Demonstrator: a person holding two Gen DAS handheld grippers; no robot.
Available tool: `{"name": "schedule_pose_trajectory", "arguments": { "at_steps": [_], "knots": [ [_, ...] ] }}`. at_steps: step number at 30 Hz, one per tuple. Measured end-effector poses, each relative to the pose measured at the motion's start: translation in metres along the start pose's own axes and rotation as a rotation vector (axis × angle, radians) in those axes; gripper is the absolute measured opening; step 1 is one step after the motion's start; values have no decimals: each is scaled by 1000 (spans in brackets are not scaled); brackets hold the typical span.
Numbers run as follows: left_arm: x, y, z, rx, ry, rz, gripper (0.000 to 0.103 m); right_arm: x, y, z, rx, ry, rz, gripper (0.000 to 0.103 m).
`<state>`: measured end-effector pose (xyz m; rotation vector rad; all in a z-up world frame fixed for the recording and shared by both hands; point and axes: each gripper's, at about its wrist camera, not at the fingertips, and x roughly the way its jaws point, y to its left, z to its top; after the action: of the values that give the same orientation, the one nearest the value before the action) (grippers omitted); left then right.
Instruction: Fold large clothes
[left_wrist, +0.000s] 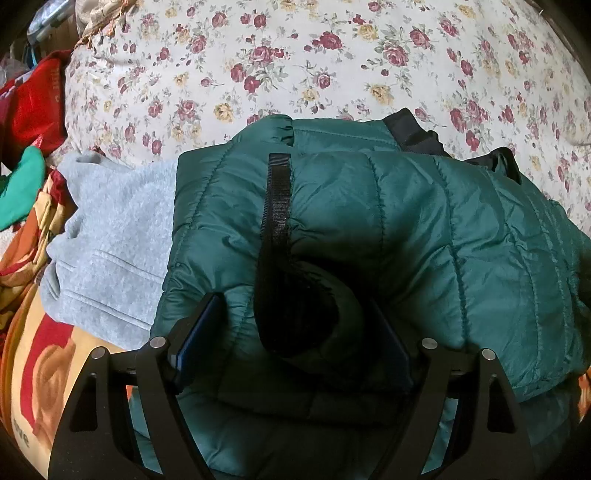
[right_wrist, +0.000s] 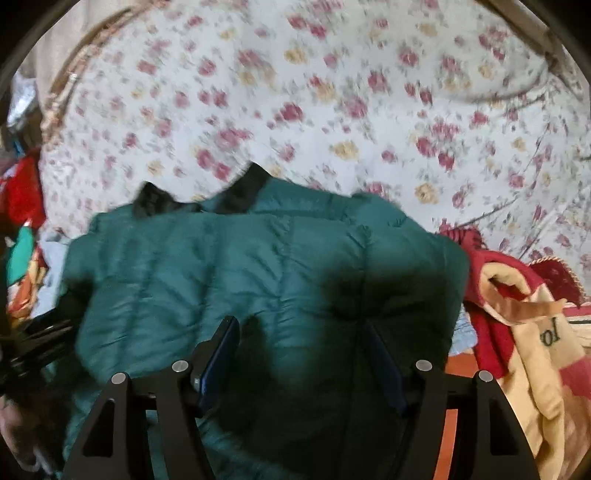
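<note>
**A:** Left wrist view first. Left tool (left_wrist: 295, 339) jaws stand wide, pads astride a dark cuff-like roll (left_wrist: 314, 314) of the green puffer jacket (left_wrist: 443, 229); neither pad clearly presses it, so nothing gripped. Jacket lies folded on the bed, over the floral sheet (left_wrist: 258, 74).

**B:** Edges, free room?

**A:** Far edge of the jacket ends at mid-frame; open sheet beyond it to the top. Left edge overlaps a grey sweatshirt (left_wrist: 110, 236). A black strip (left_wrist: 277, 199) runs down the jacket's front.

**B:** Clutter?

**A:** Left margin crowded: red cloth (left_wrist: 37, 107), a green piece (left_wrist: 22, 184), a patterned blanket (left_wrist: 40, 369) under the sweatshirt. Jacket's right end is cut off by the lens rim; dark lining (left_wrist: 417, 133) shows at the far edge.

**B:** Right wrist view?

**A:** Blurred throughout. Right tool (right_wrist: 303, 354) is open too, jaws apart above the jacket (right_wrist: 221, 266), holding nothing; fabric between the pads lies in shadow, contact hard to judge.

**B:** Room there?

**A:** Sheet (right_wrist: 332, 92) open beyond the jacket's far edge. Right side blocked by a red and cream blanket (right_wrist: 524, 325) close to the jacket's edge. At the left margin the other tool's black frame (right_wrist: 40, 343) pokes in, mostly cut off; a hand (right_wrist: 18, 435) at bottom left is barely legible.
</note>
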<state>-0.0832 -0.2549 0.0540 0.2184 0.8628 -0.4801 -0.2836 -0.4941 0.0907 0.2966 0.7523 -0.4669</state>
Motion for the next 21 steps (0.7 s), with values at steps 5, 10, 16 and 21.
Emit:
{"name": "schedule_pose_trajectory", "arguments": {
  "at_steps": [5, 10, 16, 21],
  "knots": [
    [1, -1, 0, 0, -4, 5, 82, 10, 24, -22, -73, 47, -14, 71],
    [-2, -2, 0, 6, -1, 10, 83, 31, 31, -24, -112, 59, -76, 77],
    [-25, 4, -6, 24, -8, 20, 83, -6, 23, -21, -53, 24, -19, 77],
    [-44, 8, -15, 38, -11, 10, 83, -25, 15, -26, -21, 30, -11, 77]
  ]
}}
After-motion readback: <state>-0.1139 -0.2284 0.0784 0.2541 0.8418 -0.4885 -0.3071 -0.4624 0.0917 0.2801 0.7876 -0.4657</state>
